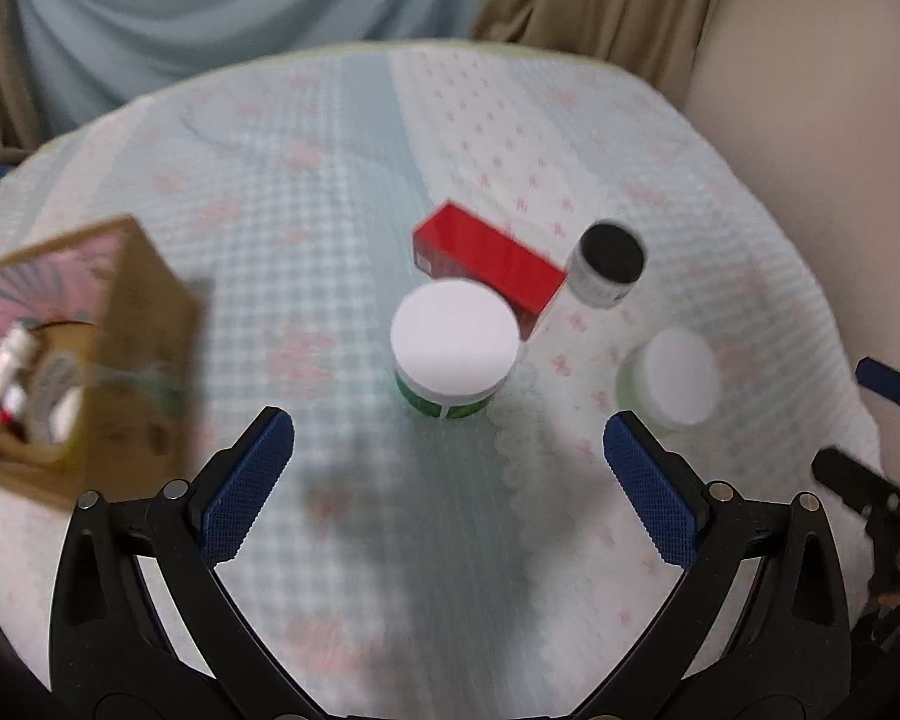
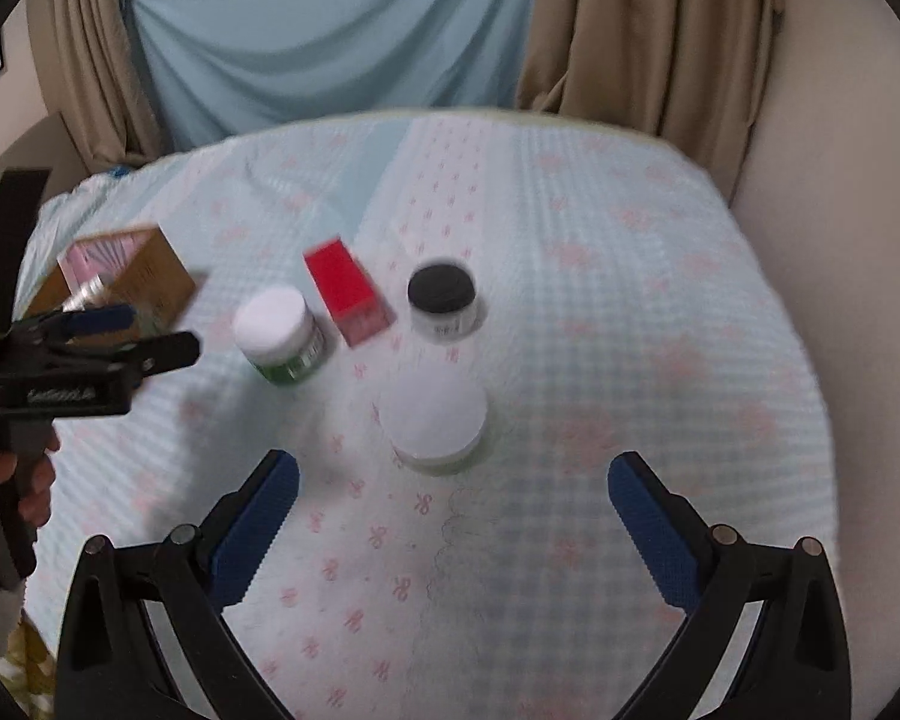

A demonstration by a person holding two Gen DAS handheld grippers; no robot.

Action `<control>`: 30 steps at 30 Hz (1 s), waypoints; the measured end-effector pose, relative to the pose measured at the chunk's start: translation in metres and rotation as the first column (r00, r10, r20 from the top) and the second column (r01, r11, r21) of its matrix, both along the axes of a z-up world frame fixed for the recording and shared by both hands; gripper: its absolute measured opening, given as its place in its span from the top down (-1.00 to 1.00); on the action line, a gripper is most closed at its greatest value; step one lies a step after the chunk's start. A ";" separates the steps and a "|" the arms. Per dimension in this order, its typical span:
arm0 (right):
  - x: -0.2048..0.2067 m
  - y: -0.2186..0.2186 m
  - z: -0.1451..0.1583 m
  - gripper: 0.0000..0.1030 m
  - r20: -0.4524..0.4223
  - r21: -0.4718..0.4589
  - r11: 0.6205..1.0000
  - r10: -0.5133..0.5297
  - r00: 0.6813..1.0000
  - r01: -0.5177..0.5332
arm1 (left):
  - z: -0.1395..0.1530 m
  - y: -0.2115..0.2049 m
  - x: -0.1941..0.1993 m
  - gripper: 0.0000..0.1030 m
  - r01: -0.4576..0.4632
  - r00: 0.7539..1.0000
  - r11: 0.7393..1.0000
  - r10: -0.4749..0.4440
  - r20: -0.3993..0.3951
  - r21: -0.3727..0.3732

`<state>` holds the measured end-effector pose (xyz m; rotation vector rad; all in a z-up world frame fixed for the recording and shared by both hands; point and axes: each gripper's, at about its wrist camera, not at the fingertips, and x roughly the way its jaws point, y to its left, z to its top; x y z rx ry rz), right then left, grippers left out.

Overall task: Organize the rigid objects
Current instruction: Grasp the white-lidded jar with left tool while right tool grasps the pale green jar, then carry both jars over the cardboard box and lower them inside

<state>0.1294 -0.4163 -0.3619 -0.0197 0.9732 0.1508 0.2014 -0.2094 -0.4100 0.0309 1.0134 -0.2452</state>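
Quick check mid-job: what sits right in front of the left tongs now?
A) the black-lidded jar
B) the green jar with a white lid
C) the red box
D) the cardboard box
B: the green jar with a white lid stands centred ahead of the open left tongs, which hold nothing.

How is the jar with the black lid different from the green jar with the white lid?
The black-lidded jar has a dark lid and a white body; the green jar has a white lid and a green body. The black-lidded jar stands to the right of the red box, the green jar to its left. Both are round, closed and upright on the cloth.
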 end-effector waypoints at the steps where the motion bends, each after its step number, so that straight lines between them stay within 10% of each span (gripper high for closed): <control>1: 0.003 0.002 -0.009 -1.00 -0.006 -0.001 1.000 0.003 1.000 -0.003 | -0.012 -0.001 0.006 -0.99 0.004 1.000 1.000 -0.004 -0.002 0.000; 11: 0.047 0.022 -0.084 -0.92 -0.003 0.011 1.000 0.008 1.000 -0.008 | -0.076 -0.014 0.044 -0.94 0.041 0.998 0.999 -0.042 0.042 0.024; 21: 0.072 0.027 -0.101 -0.31 -0.013 -0.025 1.000 -0.018 1.000 0.017 | -0.089 -0.018 0.066 -0.39 0.054 0.998 0.998 -0.053 0.018 -0.019; 30: 0.077 0.026 -0.101 -0.30 -0.029 -0.018 0.999 -0.031 0.999 0.031 | -0.088 -0.022 0.064 -0.37 0.055 0.998 0.998 -0.055 0.017 0.000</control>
